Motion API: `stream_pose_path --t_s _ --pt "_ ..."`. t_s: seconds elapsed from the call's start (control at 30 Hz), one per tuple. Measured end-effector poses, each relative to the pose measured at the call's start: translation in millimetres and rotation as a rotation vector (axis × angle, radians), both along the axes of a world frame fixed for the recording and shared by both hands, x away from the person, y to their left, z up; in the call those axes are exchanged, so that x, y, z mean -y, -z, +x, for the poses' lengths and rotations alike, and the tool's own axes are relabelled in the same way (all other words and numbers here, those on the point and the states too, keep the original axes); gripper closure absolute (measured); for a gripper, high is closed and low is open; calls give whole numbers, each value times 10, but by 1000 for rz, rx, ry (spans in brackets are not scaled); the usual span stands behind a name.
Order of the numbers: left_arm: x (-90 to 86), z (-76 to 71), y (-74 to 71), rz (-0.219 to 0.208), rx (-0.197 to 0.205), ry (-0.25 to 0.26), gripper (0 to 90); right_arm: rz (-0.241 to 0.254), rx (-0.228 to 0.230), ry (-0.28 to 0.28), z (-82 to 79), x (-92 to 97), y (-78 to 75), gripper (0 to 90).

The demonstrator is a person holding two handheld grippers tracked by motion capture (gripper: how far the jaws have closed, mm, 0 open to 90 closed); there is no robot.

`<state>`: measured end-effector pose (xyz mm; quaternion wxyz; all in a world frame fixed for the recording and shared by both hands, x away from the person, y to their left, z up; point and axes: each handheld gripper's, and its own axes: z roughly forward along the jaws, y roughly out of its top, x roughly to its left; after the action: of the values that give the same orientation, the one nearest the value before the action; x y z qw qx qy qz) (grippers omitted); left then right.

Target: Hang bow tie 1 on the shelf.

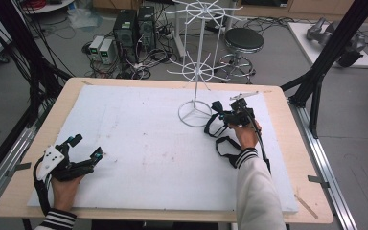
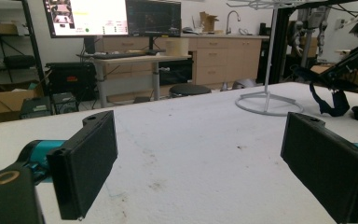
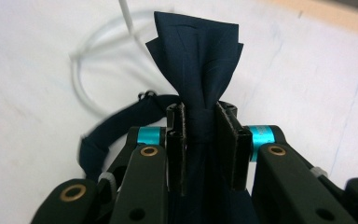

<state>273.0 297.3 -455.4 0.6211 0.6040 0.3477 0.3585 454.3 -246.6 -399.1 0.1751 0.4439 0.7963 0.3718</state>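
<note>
Pinching: right gripper (image 3: 200, 140) clamps the navy bow tie (image 3: 198, 60) at its knot.
Idling: left gripper (image 2: 200, 163), jaws spread wide.
High view: strap (image 1: 213, 125) beside white rack (image 1: 195, 103).

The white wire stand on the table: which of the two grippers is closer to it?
Right. The right gripper, shut on a dark bow tie, sits just beside the white wire stand. The left gripper rests open, far across the table.

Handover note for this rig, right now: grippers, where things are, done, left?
Left gripper: open, holding nothing, low over the white mat at its near left.
Right gripper: shut on the knot of a dark bow tie, beside the base ring of the white wire rack.
Second bow tie: flat on the mat, near the right wrist.
Done: first tie gripped.
Left: probably hang both ties on the rack; none hangs there yet.
</note>
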Motion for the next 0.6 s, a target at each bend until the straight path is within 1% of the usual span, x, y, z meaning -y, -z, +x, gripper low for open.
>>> stream_pose_path --t_s 0.07,0.13,0.2,0.27,0.3,0.33,0.4,0.43,0.47,0.53,0.6 --pt "0 0 0 0 0 0 111 37 27 10 -11 15 -37 750" --pt "0 0 0 -1 1 0 111 54 51 14 -24 26 -70 750" --pt "-1 -1 -1 0 -1 1 111 53 71 20 -38 33 -98 750" --pt "0 0 0 0 0 0 111 72 94 23 -58 40 -133 750" --pt "0 -1 0 0 0 -1 111 72 94 23 -58 40 -133 750" --pt "1 -1 0 0 1 -1 111 67 120 19 -71 42 -158 750" --pt "2 -1 0 -1 1 0 112 69 128 25 -80 41 -172 749" --pt "5 -2 1 -4 0 0 112 69 156 24 -92 50 -201 749" --pt "1 -1 0 1 1 0 112 69 156 24 -92 50 -201 749" --pt "1 -1 0 1 1 -1 112 91 172 22 -99 68 -223 749" --pt "1 -1 0 0 1 -1 111 101 180 30 -111 76 -241 749"
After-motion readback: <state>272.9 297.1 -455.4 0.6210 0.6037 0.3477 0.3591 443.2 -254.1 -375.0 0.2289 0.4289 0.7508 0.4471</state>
